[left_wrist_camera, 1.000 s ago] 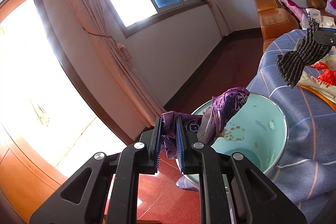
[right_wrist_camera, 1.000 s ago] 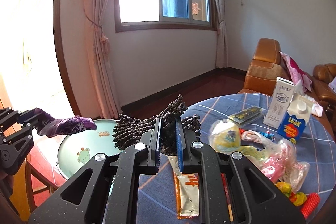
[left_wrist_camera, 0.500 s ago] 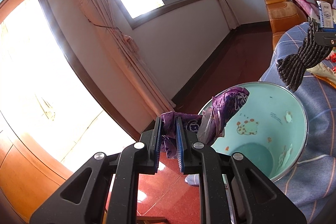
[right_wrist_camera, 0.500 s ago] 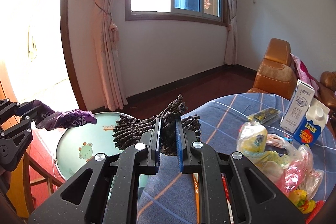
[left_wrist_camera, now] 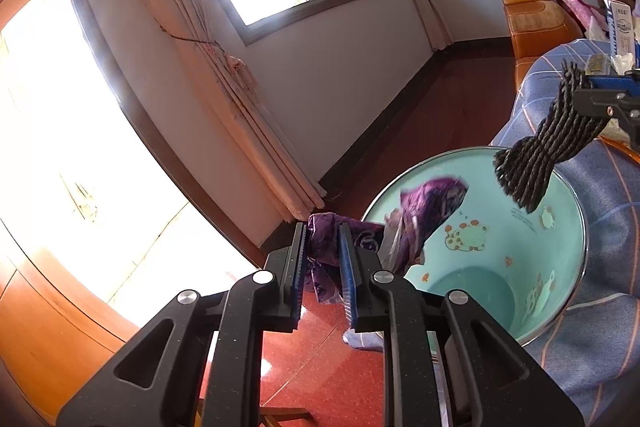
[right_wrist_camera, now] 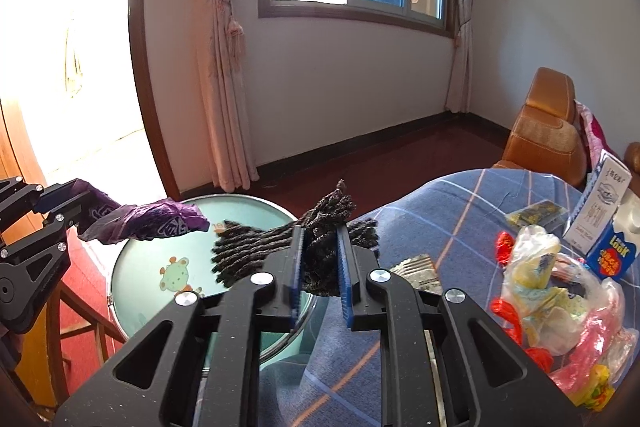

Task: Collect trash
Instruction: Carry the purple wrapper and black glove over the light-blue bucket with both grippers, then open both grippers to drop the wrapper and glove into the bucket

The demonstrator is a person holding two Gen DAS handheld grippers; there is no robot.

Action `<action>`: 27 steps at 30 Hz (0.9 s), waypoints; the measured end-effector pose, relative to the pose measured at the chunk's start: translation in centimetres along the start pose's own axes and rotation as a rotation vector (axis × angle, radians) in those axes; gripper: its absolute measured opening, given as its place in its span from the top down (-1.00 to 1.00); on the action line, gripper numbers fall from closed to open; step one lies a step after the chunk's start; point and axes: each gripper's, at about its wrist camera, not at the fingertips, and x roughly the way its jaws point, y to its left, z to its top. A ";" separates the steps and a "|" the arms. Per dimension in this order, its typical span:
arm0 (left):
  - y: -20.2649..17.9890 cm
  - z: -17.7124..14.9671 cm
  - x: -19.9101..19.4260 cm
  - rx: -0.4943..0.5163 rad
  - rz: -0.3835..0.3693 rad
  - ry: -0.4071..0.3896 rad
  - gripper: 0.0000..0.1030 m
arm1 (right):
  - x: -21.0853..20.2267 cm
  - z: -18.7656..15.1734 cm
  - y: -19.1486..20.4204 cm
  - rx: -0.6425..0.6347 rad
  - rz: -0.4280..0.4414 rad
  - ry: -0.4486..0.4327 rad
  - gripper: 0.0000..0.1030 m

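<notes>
1. Releasing is the step in hand: you hold the left gripper [left_wrist_camera: 323,269] beside the near rim of the teal bin [left_wrist_camera: 576,227], and its jaws are opening with the purple wrapper [left_wrist_camera: 424,215] between them; whether the pads grip it at this instant I cannot tell.
2. That wrapper droops forward over the bin's mouth, so it looks set to fall inside once freed.
3. Your right gripper [right_wrist_camera: 320,269] hangs at the counter's edge, its jaws likewise opening around the dark corded bundle [right_wrist_camera: 256,247]; the bundle's loose end reaches out over the bin.
4. Next, by my reading, let both jaws spread fully and keep each hand over the opening until its piece drops clear.
5. Beyond, on the blue checked counter [right_wrist_camera: 452,215], more trash waits: a heap of plastic bags [right_wrist_camera: 560,299], a flat dark packet [right_wrist_camera: 536,213] and two cartons [right_wrist_camera: 604,215]. Those seem the following pickups.
</notes>
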 end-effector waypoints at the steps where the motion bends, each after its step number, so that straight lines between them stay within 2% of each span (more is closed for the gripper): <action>1: -0.1 0.0 0.0 0.007 -0.008 0.001 0.52 | 0.2 -0.1 0.1 -0.001 0.006 0.008 0.54; 2: -0.2 0.0 0.0 0.006 -0.010 0.001 0.42 | 0.3 -0.2 0.1 0.001 0.008 0.013 0.50; 3: -0.2 -0.1 0.0 0.003 -0.010 0.001 0.21 | 0.3 -0.3 0.1 0.003 0.008 0.013 0.40; 4: -0.4 -0.1 0.0 0.005 -0.010 -0.002 0.09 | 0.3 -0.4 0.0 0.006 0.006 0.013 0.37; 6: -0.6 -0.2 0.0 0.013 -0.008 -0.003 0.00 | 0.2 -0.5 -0.2 0.016 0.003 0.017 0.22; 8: -0.8 -0.2 0.0 0.008 -0.017 -0.001 -0.03 | 0.2 -0.6 -0.5 0.027 0.000 0.019 0.16; 12: -1.1 -0.3 -0.1 0.009 -0.018 -0.001 -0.15 | -0.2 -0.8 -0.8 0.043 -0.013 0.020 0.15; 15: -1.4 -0.3 -0.3 0.011 -0.025 -0.004 -0.17 | -0.9 -0.8 -1.3 0.059 -0.028 0.016 0.14; 21: -3.0 -0.5 -1.0 0.023 -0.063 -0.011 -0.19 | -6.0 -2.5 -4.0 0.111 -0.079 -0.014 0.04; 27: -6.2 -0.7 -2.4 0.062 -0.138 -0.021 -0.28 | -12.7 -6.8 -10.0 0.219 -0.225 -0.020 -0.05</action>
